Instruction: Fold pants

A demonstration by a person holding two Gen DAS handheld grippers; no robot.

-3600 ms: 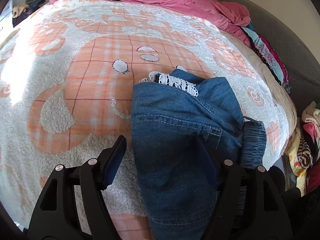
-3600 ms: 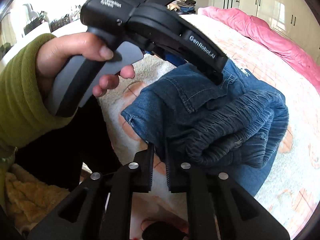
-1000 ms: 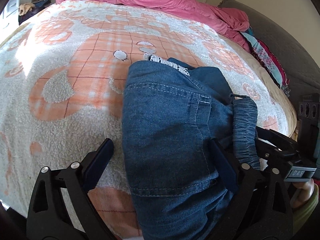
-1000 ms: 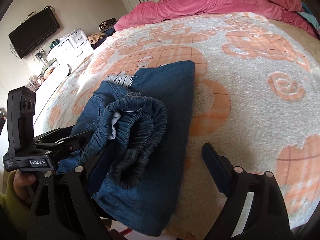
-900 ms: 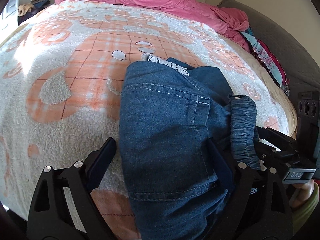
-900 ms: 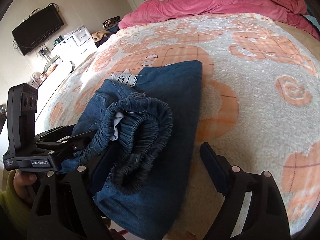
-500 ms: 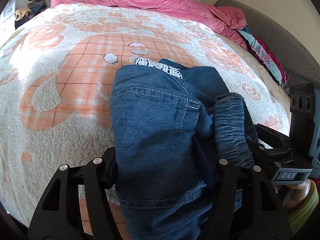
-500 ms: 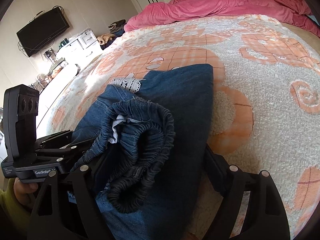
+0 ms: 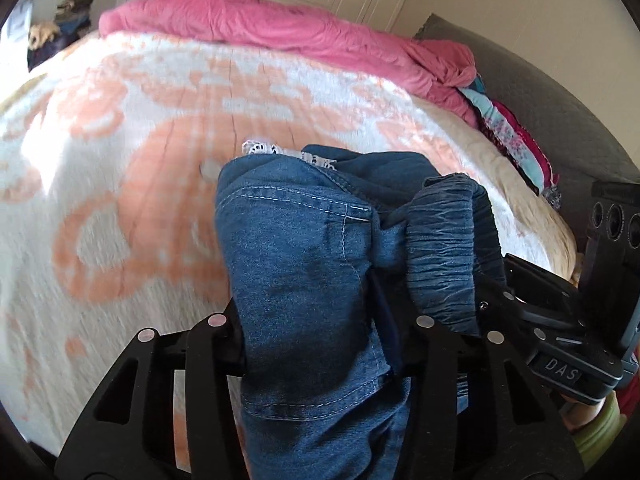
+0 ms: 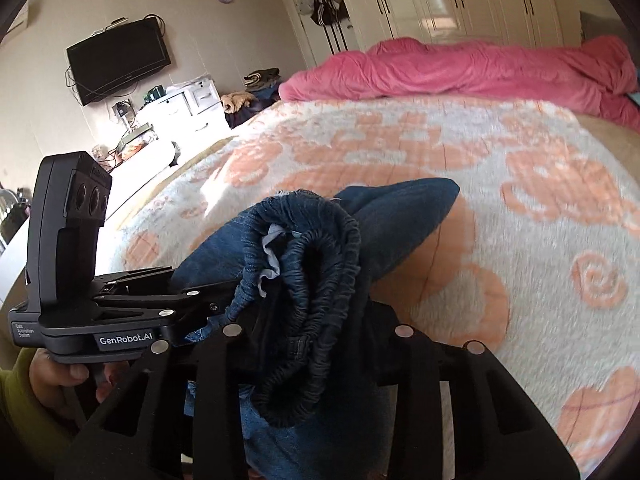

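left claw (image 9: 316, 332): closing, clamped on jeans (image 9: 296, 264) | right claw (image 10: 316, 344): closing, clamped on jeans' waistband | bed (image 10: 520, 208) behind

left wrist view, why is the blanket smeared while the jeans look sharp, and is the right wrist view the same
Left wrist view: the blanket streaks with motion blur while the jeans stay crisp, and sunlight washes out its left side. Right wrist view: the blanket is smeared too, the waistband sharp, the dresser overexposed.

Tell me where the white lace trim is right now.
In the left wrist view, the white lace trim peeks out at the far edge of the folded jeans, against the orange-patterned blanket.
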